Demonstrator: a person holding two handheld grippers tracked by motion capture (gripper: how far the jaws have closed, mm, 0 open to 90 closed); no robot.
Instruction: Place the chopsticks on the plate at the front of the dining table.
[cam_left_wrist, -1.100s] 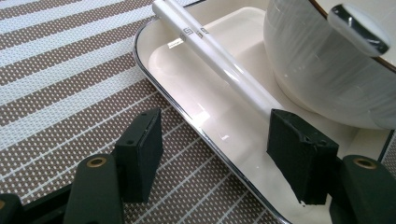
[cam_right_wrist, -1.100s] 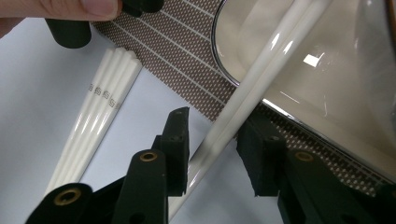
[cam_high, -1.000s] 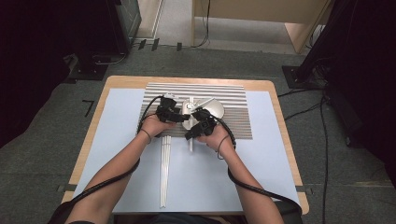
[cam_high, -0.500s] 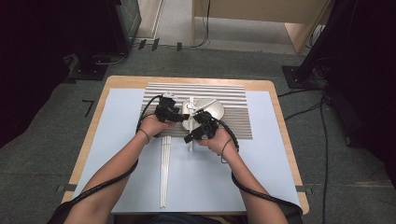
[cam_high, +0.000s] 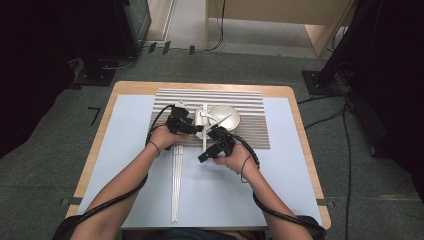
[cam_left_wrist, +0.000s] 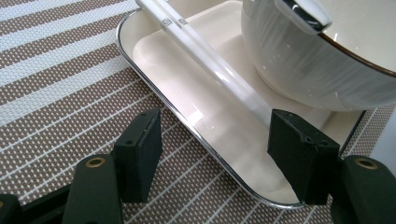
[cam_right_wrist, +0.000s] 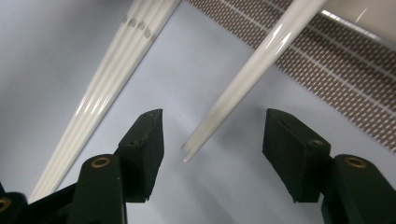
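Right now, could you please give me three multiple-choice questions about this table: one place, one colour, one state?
1. The slanted chopsticks lean on: A the tray; B a cup; C a book.
2. The placemat is striped: A red; B brown and white; C green.
3. The right gripper is: A open; B shut on chopsticks; C shut on a spoon.
Answers: 1 A, they cross its rim. 2 B, seen close up. 3 A, its jaws have just been opening, the chopstick tips untouched between them.
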